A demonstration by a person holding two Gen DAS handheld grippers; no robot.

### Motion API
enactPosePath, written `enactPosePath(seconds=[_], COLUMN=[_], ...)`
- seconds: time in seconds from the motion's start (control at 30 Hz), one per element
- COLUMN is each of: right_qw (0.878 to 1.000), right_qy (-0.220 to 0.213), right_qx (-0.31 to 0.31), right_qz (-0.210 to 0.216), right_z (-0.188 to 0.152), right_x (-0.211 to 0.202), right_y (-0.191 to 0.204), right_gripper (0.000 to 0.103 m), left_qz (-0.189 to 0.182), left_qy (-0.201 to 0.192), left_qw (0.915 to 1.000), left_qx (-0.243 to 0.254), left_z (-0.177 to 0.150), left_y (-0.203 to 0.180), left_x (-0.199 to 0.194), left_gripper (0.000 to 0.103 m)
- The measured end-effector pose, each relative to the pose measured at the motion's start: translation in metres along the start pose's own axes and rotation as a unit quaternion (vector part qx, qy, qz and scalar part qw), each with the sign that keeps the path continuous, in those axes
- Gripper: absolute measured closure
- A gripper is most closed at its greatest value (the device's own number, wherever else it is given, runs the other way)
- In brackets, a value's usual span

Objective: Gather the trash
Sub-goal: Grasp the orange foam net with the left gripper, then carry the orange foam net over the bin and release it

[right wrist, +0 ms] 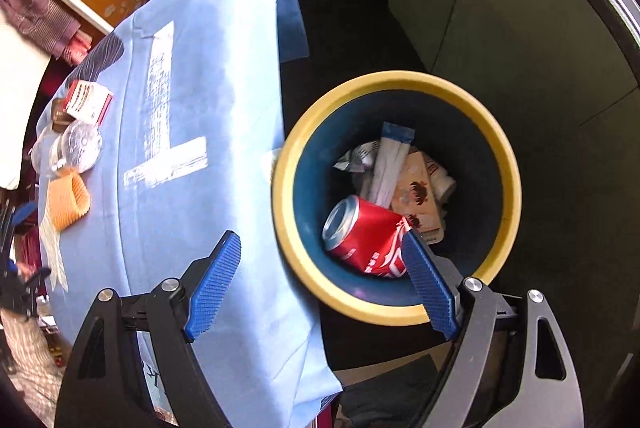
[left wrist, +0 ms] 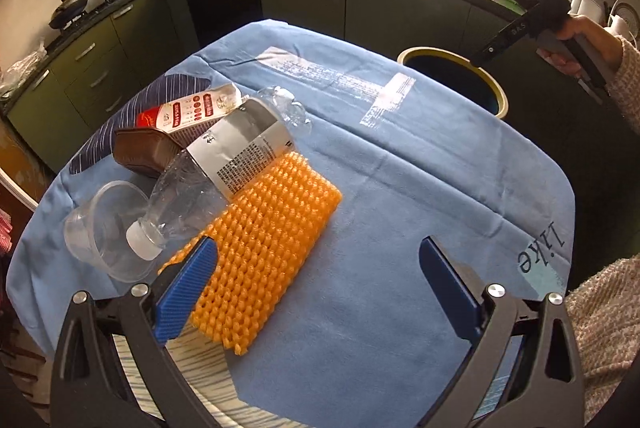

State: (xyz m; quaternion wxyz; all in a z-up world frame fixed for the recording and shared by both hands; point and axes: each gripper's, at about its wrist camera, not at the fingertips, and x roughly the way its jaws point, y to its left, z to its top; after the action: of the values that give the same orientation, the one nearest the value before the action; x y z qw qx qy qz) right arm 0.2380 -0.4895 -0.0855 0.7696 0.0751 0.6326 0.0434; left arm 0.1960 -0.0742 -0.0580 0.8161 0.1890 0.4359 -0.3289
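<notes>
Right wrist view: the right gripper (right wrist: 320, 280) hangs over the bin (right wrist: 505, 156), fingers wide and empty, can (right wrist: 366, 238) inside. The left gripper (left wrist: 320, 286), also wide, faces the net (left wrist: 264, 236) and bottle (left wrist: 224, 164) on the worktop (left wrist: 400, 228).

A crushed red aluminium drink can (right wrist: 366, 242) lies on its side inside a round bin with a yellow rim and dark blue inner wall (right wrist: 506, 164), on top of crumpled wrappers and paper packets (right wrist: 404, 176). On the blue cloth, a clear plastic bottle with a grey label and white cap (left wrist: 224, 168) lies tilted across an orange foam net sleeve (left wrist: 264, 248), its cap beside a clear plastic cup (left wrist: 106, 228) lying on its side. Behind it sit a brown plastic tray (left wrist: 142, 150) and a red-and-white labelled packet (left wrist: 188, 110).
</notes>
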Motion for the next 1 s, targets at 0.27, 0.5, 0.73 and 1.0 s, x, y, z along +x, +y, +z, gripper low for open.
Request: enactPosePath(seconds=[0.27, 0.5, 0.73, 1.0], right_qw=[1.0, 1.0, 0.999, 0.999], right_qy=[0.011, 0.02, 0.027, 0.012], right_qx=[-0.003, 0.002, 0.003, 0.0], right_qz=[0.011, 0.016, 0.027, 0.046], right_z=[0.0, 0.001, -0.003, -0.011], right_x=[0.01, 0.021, 0.025, 0.012], right_y=[0.002, 0.0, 0.0, -0.001], right_gripper=[0.021, 0.021, 0.021, 0.021], left_qz=[-0.012, -0.009, 0.0, -0.026], left_qy=[0.034, 0.065, 0.055, 0.023], left_qw=[0.9993, 0.9974, 0.9984, 0.9994], left_qx=[0.012, 0.031, -0.008, -0.003], left_z=[-0.005, -0.009, -0.009, -0.004], left_y=[0.022, 0.023, 0.036, 0.01], left_x=[0.019, 0.038, 0.034, -0.003], left_gripper=[0.007, 0.008, 0.071, 0.091])
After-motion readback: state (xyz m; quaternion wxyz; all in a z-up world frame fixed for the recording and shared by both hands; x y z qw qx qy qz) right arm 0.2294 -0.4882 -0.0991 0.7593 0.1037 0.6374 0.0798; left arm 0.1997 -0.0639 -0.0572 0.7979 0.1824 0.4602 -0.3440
